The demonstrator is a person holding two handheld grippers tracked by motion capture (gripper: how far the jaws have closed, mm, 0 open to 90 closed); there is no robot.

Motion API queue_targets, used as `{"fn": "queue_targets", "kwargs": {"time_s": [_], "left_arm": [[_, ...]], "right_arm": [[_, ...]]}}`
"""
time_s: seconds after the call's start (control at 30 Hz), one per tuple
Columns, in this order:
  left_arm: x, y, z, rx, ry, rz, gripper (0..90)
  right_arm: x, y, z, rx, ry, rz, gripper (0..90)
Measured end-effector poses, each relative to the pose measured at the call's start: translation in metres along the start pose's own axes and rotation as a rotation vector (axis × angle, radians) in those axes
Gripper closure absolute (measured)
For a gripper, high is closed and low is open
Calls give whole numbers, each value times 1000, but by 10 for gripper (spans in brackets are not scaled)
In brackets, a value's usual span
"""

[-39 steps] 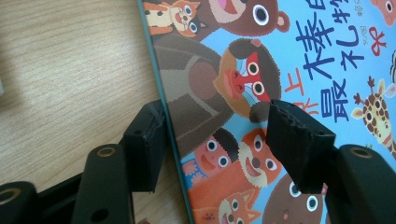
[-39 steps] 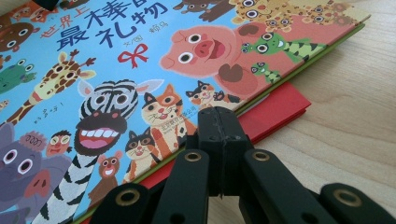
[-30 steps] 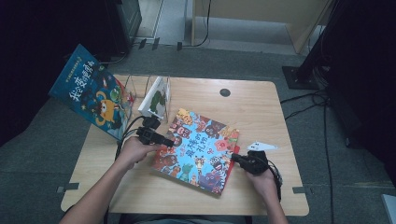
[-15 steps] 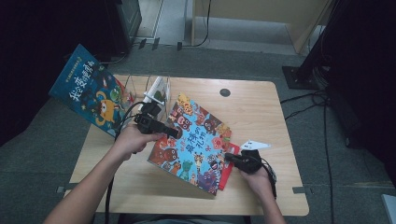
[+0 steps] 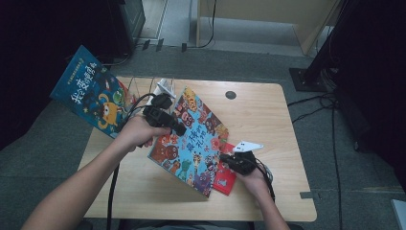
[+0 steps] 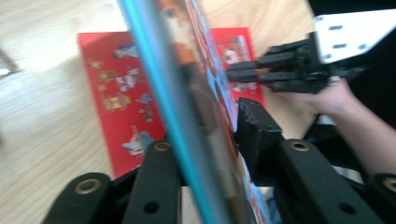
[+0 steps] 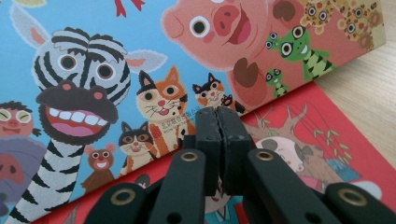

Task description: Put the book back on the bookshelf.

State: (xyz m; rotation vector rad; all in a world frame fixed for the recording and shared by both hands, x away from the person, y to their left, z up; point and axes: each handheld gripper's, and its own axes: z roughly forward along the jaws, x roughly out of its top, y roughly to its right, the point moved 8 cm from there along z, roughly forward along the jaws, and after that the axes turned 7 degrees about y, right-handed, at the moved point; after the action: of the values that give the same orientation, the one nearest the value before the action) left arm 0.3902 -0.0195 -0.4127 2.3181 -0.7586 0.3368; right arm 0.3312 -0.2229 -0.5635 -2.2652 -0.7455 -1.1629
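A blue picture book with cartoon animals (image 5: 196, 139) is tilted up, its left edge raised off the table. My left gripper (image 5: 179, 129) is shut on that edge. Its jaws have just been closing, and in the left gripper view the book's edge (image 6: 187, 93) stands between them, at the left gripper (image 6: 205, 140). Under it a red book (image 5: 225, 178) lies flat on the wooden table (image 5: 268, 120). My right gripper (image 5: 225, 159) is shut with nothing in it. In its own view the right gripper (image 7: 217, 114) touches the animal book's (image 7: 116, 56) lower edge above the red book (image 7: 303, 140).
Another blue book with an orange monster (image 5: 91, 93) leans at the table's back left corner, overhanging the edge. A wire stand (image 5: 143, 88) and a white object (image 5: 165, 88) are behind my left hand. A round cable hole (image 5: 231, 95) is at the back.
The animal book lay flat; now my left gripper has risen with its left edge, uncovering the red book. My right gripper has slid left to the book's lower right edge.
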Motion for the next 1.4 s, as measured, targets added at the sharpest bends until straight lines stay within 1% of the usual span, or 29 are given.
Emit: {"fn": "queue_targets", "kwargs": {"time_s": [0.03, 0.07, 0.13, 0.17, 0.2, 0.23, 0.3, 0.4, 0.5, 0.57, 0.6, 0.67, 0.73, 0.87, 0.93, 0.97, 1.0, 1.13, 1.17, 1.23, 1.3, 1.37, 1.4], "left_arm": [[2, 2, -1, -12, -9, -15, 734], [4, 3, -2, -12, -16, -21, 744], [8, 4, -3, -14, -22, -29, 761], [9, 4, -3, -15, -27, -38, 767], [11, 4, -3, -14, -34, -55, 775], [12, 4, -4, -13, -52, -61, 780], [14, 6, -7, -5, -77, -75, 792], [17, 9, -14, 10, -102, -75, 810], [17, 14, -19, 30, -119, -38, 814], [15, 16, -22, 44, -128, -29, 815], [14, 17, -24, 46, -123, -29, 814], [11, 18, -28, 52, -125, -12, 814], [8, 19, -34, 49, -122, -5, 813], [2, 20, -51, 30, -84, -4, 814], [-1, 20, -61, 30, -58, -8, 814], [-3, 19, -65, 30, -52, -10, 813], [-6, 18, -71, 30, -40, -14, 813], [-20, 9, -89, 43, -22, -40, 813], [-23, 7, -92, 44, -16, -49, 812], [-31, -1, -100, 57, 1, -77, 811], [-37, -7, -105, 68, 12, -93, 811], [-45, -14, -112, 81, 24, -109, 810], [-49, -17, -116, 86, 29, -118, 810]], "right_arm": [[0, 0, 0, 1, -1, 0, 861], [1, 0, 1, 7, -6, 10, 842], [2, 0, 2, 7, -9, -2, 772], [3, -1, 2, 14, -17, -7, 733], [3, -1, 1, 17, -26, -9, 726], [3, 1, -1, 10, -32, -13, 722], [5, 6, -7, -7, -14, -4, 721], [9, 16, -19, -33, 25, 24, 721], [9, 21, -23, -39, 34, 37, 722], [9, 22, -24, -39, 36, 41, 721], [9, 21, -24, -38, 36, 37, 721], [9, 20, -22, -35, 35, 30, 721], [9, 18, -21, -29, 30, 29, 716], [10, 15, -17, -21, 30, 23, 698], [11, 14, -15, -19, 32, 19, 692], [12, 14, -14, -19, 34, 14, 691], [13, 13, -14, -19, 40, 9, 690], [15, 13, -10, -21, 52, -2, 679], [16, 14, -9, -19, 49, -2, 666], [18, 14, -6, -12, 34, 1, 649], [20, 14, -2, -16, 39, -12, 641], [20, 13, 1, -17, 23, -22, 625], [21, 13, 3, -20, 25, -31, 624]]}}
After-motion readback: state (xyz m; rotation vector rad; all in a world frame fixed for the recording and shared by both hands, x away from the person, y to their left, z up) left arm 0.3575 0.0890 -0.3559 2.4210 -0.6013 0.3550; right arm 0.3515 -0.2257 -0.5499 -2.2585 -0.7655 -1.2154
